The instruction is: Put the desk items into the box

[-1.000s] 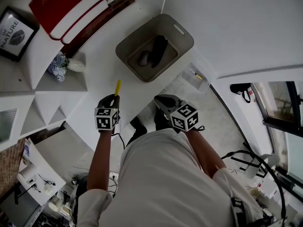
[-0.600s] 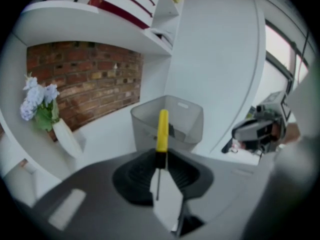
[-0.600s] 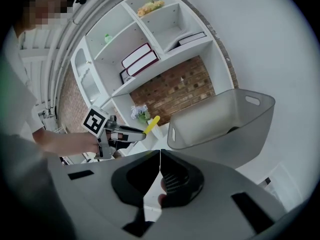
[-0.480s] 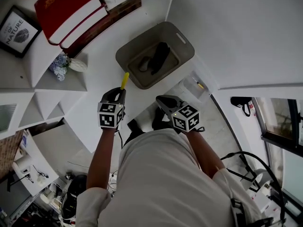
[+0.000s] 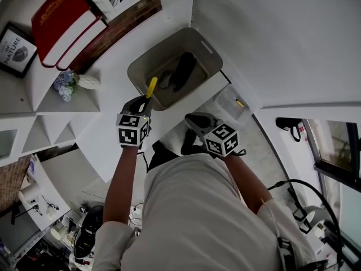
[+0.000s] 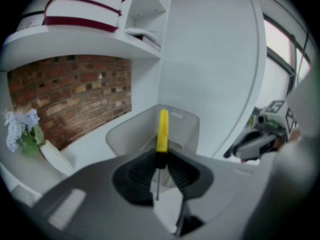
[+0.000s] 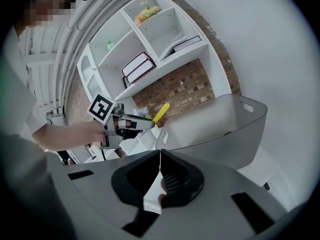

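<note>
My left gripper (image 5: 144,101) is shut on a small screwdriver (image 5: 151,87) with a yellow handle (image 6: 162,129). The handle tip reaches over the near rim of the grey box (image 5: 204,38) on the white desk. In the left gripper view the thin metal shaft hangs down between the black pads (image 6: 134,176) and the box (image 6: 181,120) stands just ahead. Inside the box lie a long black item (image 5: 184,71) and a smaller grey one (image 5: 165,82). My right gripper (image 5: 192,123) hovers at the desk's front edge, jaws shut with nothing between them; its view shows the box (image 7: 220,124) close ahead and the left gripper (image 7: 142,124).
White shelves on the left carry red-and-white books (image 5: 65,22), a framed picture (image 5: 12,48) and a small vase of blue flowers (image 5: 72,83). A brick panel (image 5: 115,33) backs the desk. A clear container (image 5: 231,105) sits on the floor beyond the desk edge.
My left gripper has carried the screwdriver forward from the open desk to the box's near rim. The right gripper has stayed in place.
</note>
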`<state>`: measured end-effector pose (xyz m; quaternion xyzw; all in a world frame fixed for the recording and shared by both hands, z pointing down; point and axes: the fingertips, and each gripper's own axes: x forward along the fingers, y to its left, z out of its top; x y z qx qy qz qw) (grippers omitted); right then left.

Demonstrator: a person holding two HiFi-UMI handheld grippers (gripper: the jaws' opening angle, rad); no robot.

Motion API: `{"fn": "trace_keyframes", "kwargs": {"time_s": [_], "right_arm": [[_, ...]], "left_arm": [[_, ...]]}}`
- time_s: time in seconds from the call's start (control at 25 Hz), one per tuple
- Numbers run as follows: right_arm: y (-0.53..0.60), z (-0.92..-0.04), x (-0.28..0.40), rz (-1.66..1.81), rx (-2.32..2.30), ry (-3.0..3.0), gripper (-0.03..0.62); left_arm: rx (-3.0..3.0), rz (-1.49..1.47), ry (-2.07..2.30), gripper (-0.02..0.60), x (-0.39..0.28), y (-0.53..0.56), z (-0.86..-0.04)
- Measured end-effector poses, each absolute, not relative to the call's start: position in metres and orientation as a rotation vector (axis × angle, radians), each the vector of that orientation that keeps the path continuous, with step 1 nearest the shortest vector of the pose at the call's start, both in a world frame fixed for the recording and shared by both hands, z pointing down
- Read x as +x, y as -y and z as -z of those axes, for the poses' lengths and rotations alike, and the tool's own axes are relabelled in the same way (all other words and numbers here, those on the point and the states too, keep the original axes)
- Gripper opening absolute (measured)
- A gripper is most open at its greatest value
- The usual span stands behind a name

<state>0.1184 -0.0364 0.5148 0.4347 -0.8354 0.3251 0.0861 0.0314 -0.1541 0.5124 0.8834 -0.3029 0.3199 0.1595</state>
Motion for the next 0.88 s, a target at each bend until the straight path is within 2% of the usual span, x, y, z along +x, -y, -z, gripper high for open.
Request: {"fn": "trace_keyframes", "kwargs": {"time_s": [0.88], "right_arm": [[0.059, -0.522, 0.166, -1.044, 1.532, 2.401, 0.000]], "left_arm": [[2.622, -1.196, 0.538, 0.075, 0.120, 0.199, -0.530]]}}
